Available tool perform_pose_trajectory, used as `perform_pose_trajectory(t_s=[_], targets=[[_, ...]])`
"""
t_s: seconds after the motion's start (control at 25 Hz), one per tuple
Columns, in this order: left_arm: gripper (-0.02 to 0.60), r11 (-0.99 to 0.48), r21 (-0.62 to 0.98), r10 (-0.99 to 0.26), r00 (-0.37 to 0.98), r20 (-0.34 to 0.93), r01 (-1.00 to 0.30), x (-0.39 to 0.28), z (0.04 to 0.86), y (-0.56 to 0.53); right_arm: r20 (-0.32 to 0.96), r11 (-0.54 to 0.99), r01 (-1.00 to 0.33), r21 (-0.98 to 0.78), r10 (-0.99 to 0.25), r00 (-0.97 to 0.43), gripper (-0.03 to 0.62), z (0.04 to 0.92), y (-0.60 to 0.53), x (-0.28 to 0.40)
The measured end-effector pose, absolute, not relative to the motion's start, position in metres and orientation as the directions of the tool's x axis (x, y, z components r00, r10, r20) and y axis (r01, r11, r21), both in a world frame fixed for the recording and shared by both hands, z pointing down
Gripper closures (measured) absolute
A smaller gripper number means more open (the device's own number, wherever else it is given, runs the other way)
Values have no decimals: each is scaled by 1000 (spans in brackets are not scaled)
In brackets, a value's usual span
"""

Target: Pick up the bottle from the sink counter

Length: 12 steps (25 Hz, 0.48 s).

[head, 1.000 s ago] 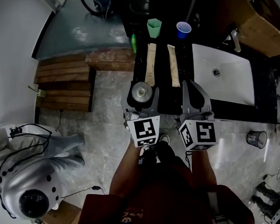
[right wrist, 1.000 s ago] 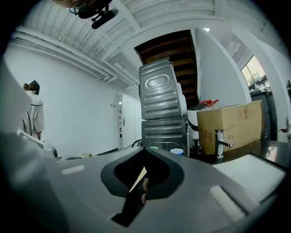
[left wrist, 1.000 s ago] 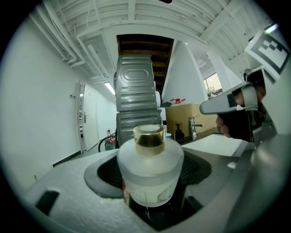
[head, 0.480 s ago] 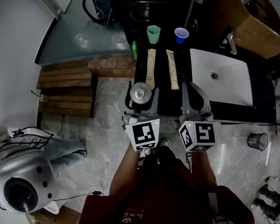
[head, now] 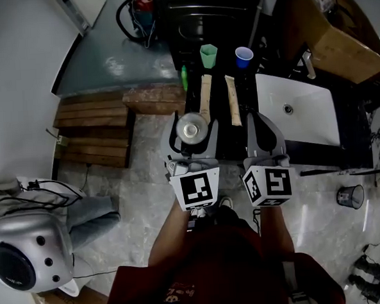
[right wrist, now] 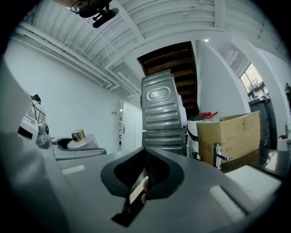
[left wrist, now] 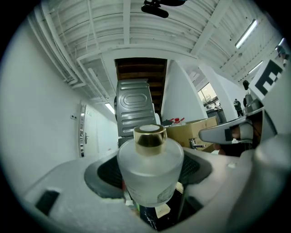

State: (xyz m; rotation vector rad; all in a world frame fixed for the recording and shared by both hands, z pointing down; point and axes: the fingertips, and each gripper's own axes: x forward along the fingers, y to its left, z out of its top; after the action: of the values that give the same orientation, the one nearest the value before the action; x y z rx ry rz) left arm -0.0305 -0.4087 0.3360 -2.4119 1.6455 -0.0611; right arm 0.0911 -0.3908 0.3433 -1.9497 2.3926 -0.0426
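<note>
Head view: pale marble floor (head: 146, 176) lies under the person, with a wooden pallet (head: 89, 132) to the left. Ahead runs a black counter (head: 222, 140), and a white sink (head: 303, 112) is set into its right part.

The left gripper (head: 190, 134) is clamped on the bottle (head: 191, 126). The bottle stands upright between the pads, gold cap up, over the counter's near left edge. In the left gripper view both pads press on its frosted sides. The right gripper (head: 264, 129) is just beside it, jaws together with nothing between them.

Farther along the counter two beige packets (head: 205, 96) lie side by side. Past them stand a green cup (head: 209, 55) and a blue cup (head: 243, 57), a little apart. The blue one is white inside, but what either holds cannot be told. The sink shows a drain in its basin. A dark machine (head: 201, 16) stands behind the cups.
</note>
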Motion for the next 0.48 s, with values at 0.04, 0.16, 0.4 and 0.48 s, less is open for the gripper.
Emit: perform_pose_trajectory(t_s=[0.04,0.16,0.4,0.48], targets=[[244,-346,-214,-922,374,-104,-913,-31,330,-406,-32,204,-978,-54,-979,-202,592,340,-389,90],[245,-343,-216,-915,377,-142,-914,-33,315,-395,-53,210,-977,-45,-977,-207,592,331,-382,88],[244,-326,-257,-906,378,-192,-910,-38,289,-378,-98,219,-975,-30,-972,-215,592,312,-372,83],[244,-321,-263,-904,377,-201,-910,-40,283,-374,-107,221,-975,-26,-970,-217,592,308,-369,82]])
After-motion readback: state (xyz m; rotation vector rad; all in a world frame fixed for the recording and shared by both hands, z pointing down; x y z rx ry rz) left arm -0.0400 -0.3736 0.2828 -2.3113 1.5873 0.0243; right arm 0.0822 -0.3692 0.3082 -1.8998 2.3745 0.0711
